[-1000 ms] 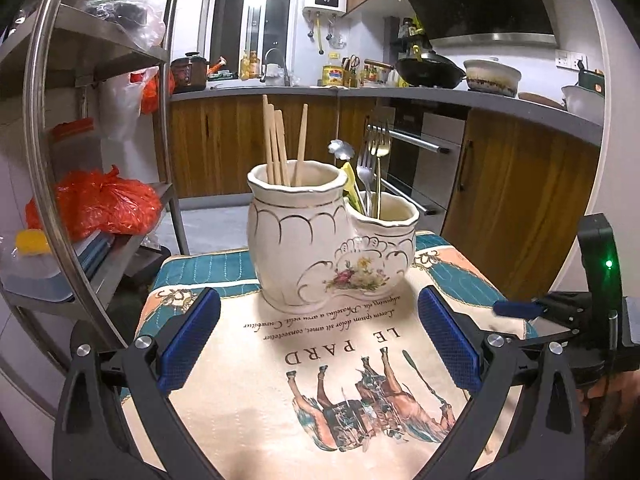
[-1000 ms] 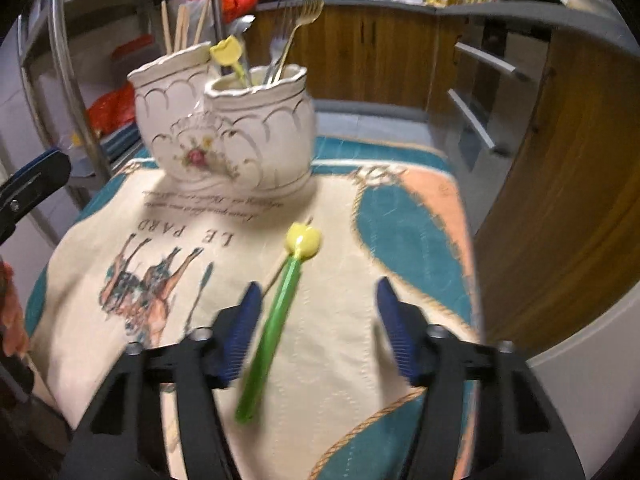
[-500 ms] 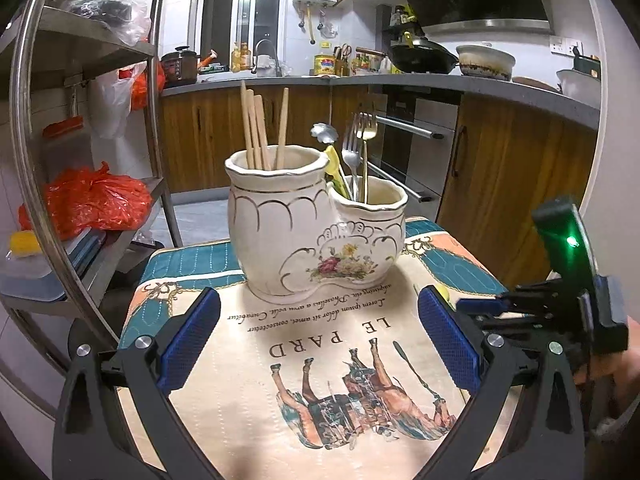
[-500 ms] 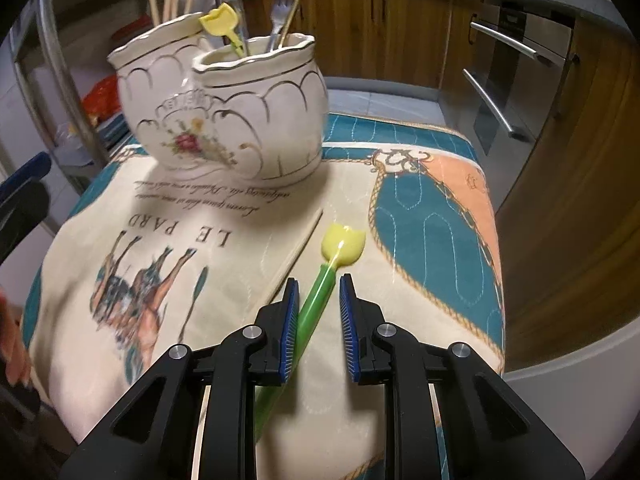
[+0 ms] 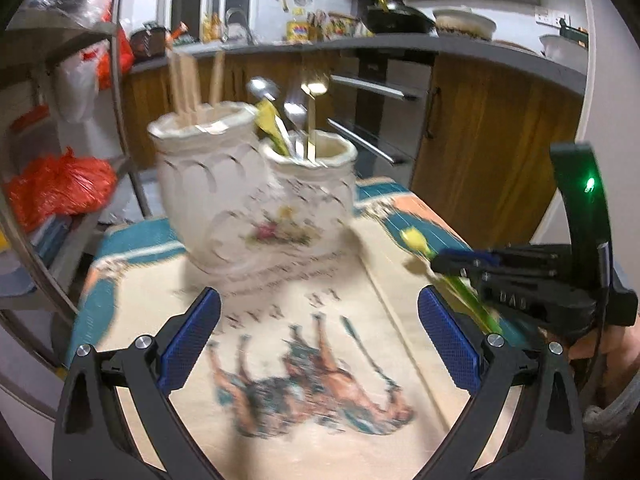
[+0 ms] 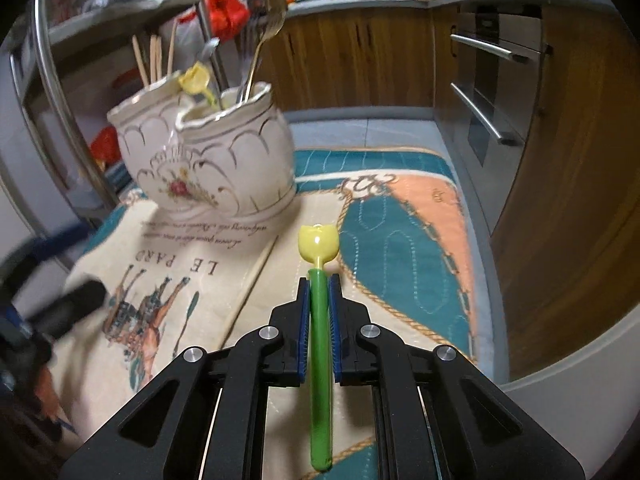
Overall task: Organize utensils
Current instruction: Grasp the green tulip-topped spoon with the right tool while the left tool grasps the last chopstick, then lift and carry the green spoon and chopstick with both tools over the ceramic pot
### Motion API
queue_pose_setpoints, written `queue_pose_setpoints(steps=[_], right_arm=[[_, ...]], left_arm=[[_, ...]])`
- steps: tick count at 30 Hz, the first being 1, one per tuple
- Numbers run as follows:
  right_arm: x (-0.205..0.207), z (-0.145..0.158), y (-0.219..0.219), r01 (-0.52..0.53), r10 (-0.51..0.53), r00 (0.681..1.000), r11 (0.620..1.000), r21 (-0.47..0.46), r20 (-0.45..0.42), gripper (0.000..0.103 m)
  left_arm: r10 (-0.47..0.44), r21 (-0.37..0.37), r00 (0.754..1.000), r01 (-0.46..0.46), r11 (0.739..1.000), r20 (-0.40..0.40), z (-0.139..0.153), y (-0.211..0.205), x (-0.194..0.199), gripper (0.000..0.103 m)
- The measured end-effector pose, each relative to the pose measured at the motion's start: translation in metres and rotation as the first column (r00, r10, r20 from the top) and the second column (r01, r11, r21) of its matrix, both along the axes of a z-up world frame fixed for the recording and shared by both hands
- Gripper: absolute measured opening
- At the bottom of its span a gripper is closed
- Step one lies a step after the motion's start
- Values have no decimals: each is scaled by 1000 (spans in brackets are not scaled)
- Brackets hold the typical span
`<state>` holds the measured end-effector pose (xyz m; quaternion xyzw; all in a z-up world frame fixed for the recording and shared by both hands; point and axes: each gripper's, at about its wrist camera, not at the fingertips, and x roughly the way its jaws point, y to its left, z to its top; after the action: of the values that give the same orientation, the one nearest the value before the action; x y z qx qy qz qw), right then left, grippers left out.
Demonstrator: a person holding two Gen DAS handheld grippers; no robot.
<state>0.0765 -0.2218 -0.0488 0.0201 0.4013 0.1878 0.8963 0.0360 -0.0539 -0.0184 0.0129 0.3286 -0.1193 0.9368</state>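
A cream double-pot holder (image 6: pixel 208 160) stands on the printed cloth (image 6: pixel 400 240), with chopsticks in one pot and forks, a spoon and a yellow tulip-headed utensil in the other. My right gripper (image 6: pixel 319 284) is closing, its blue pads pressing the green handle of a second tulip utensil (image 6: pixel 320 340), yellow head (image 6: pixel 318 242) pointing forward. In the left wrist view this utensil (image 5: pixel 416 240) sits in the right gripper (image 5: pixel 460 260). My left gripper (image 5: pixel 318 308) is open and holds nothing, near the holder (image 5: pixel 248 200). One loose chopstick (image 6: pixel 256 276) lies on the cloth.
A metal rack (image 5: pixel 116 120) with orange bags (image 5: pixel 60 188) stands left of the table. Wooden cabinets (image 6: pixel 580 200) and an oven front (image 6: pixel 484 92) lie to the right, past the table's edge. A counter with pots runs along the back.
The right jaws have closed from wide apart onto the green handle. The left gripper has shifted and dipped, so the holder sits higher and blurred in its view.
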Motion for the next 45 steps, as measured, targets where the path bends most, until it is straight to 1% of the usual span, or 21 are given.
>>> queue_pose_setpoints(steps=[2,5,7,10,12,15,17,19,20,21,22,25,27,28,32,35,40,43,44,45], right_arm=[[-2,1,-5,5,-5,1000,1000,13,12,10],[-5,3,-11,14,-15,999,999,31,33,10],[-7,5,-15,18,-19,999,999,37,47,10],[-10,8,-20,18,-22,998,999,50,65,10],[-11,9,-24,19,-24,997,998,63,73,10],[-13,7,-29,16,-22,997,997,77,72,10],[-14,6,-30,10,-16,997,997,83,72,10],[-15,6,-30,6,-12,997,996,88,74,10],[-15,6,-31,4,-10,997,996,91,75,10],[-16,6,-32,2,-9,997,996,94,76,10],[-16,6,-32,0,-7,997,995,97,78,10],[-17,6,-33,-5,-4,997,995,103,78,10],[-17,6,-33,-7,-1,997,994,106,79,10],[-17,5,-33,-9,0,997,994,108,80,10],[-20,7,-32,-17,7,995,994,111,96,10],[-22,10,-32,-23,9,993,992,121,114,10],[-29,19,-30,-33,10,985,990,135,171,10],[-32,25,-27,-39,8,978,989,142,207,10],[-34,28,-25,-42,9,975,989,144,223,10],[-36,30,-23,-44,9,972,989,143,235,10]], left_arm=[[-16,0,999,16,1000,-30,-5,-9,0,97],[-45,32,997,47,998,-57,-12,-27,0,97],[-63,50,995,67,996,-74,-17,-39,-1,92],[-84,70,990,93,993,-113,-25,-54,2,79],[-94,77,985,106,991,-145,-31,-62,6,65],[-96,75,980,110,991,-175,-35,-69,11,53],[-94,70,978,108,992,-184,-36,-72,13,52],[-94,69,976,109,992,-194,-38,-76,16,46],[-92,73,975,108,991,-201,-40,-78,18,39],[-87,79,974,106,991,-207,-42,-80,20,33],[-81,89,975,102,991,-208,-43,-81,22,33],[-62,115,977,86,990,-203,-43,-79,25,22],[-56,120,978,82,989,-203,-42,-77,27,8],[-58,119,977,83,989,-204,-42,-76,29,6],[-67,98,978,88,991,-198,-42,-67,28,6],[-75,89,981,92,992,-178,-39,-59,23,6],[-89,31,992,92,995,-84,-18,-35,9,6],[-96,-30,995,96,995,-1,-1,-13,-2,6],[-95,-38,995,95,995,14,2,-9,-5,6],[-89,-51,995,92,994,47,7,0,-9,6]])
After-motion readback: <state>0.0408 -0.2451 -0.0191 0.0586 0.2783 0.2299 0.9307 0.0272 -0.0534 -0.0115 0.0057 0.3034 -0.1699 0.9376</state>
